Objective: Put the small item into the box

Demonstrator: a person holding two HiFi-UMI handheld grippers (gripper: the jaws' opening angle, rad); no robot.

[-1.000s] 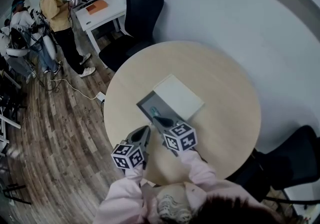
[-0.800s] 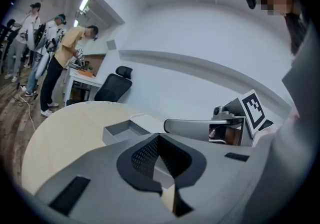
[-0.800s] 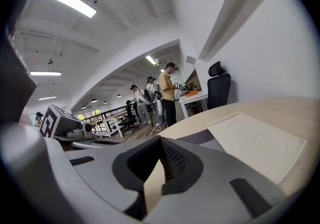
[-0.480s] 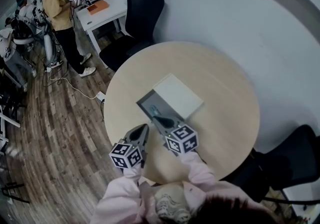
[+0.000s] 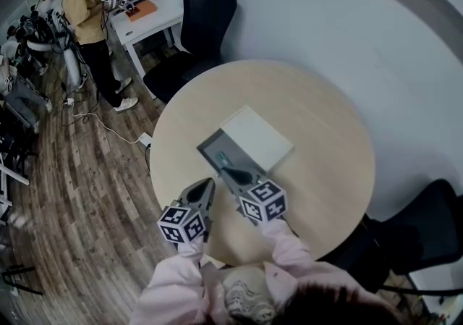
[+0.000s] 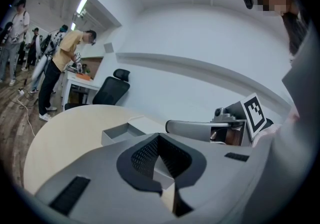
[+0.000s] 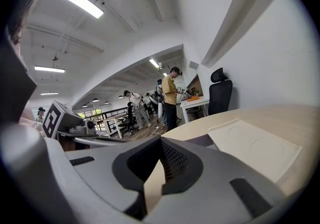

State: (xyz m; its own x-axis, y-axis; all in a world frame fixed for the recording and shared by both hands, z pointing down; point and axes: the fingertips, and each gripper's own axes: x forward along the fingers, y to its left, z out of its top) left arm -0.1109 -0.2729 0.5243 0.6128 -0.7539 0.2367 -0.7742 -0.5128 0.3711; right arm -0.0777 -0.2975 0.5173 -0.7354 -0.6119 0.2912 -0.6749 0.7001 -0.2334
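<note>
So, head view first: the round tabletop (image 5: 318,121) carries the open grey box (image 5: 208,147), with its white lid (image 5: 257,139) right up against it at the box's 2 o'clock. A small item (image 5: 222,151), pale and too blurry to make out, lies inside the box. The right claw (image 5: 226,170) hangs over the box's 6 o'clock end, and the left claw (image 5: 210,184) sits just at its 7 o'clock.

Left gripper view: the left claw is clenched with nothing in it, and the box is off at 10 o'clock.

Right gripper view: the right claw is clenched too and empty, with the lid at 3 o'clock.
</note>
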